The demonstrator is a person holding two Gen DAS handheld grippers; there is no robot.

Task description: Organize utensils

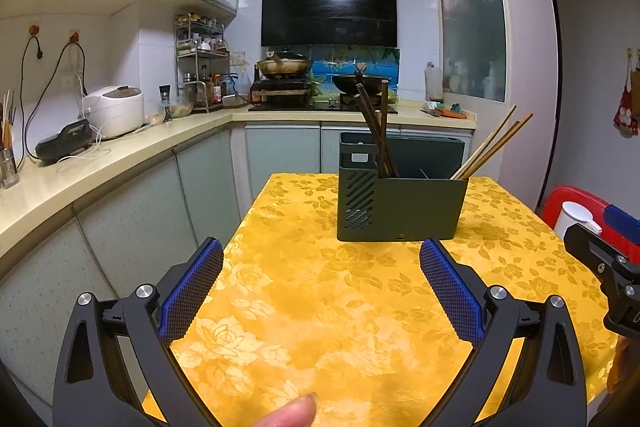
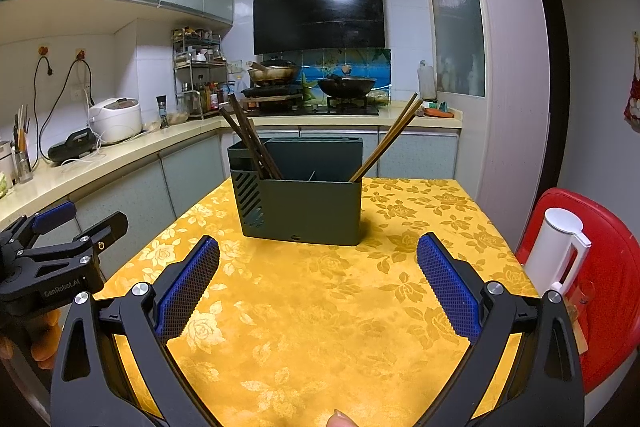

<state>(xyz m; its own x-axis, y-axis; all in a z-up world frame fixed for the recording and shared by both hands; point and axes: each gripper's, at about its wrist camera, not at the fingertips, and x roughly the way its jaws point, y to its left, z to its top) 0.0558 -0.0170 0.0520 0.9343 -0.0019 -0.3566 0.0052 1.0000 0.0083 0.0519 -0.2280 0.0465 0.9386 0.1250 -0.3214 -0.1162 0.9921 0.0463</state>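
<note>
Chopsticks (image 2: 252, 141) upright, leaning outward in holder (image 2: 316, 211)

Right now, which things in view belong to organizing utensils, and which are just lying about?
Belongs to the job:
- dark green utensil holder
- dark chopsticks at its left end
- light chopsticks at its right end
- left gripper, open
- right gripper, open

Just lying about:
- white kettle
- red stool
- rice cooker
- woks on the stove
</note>
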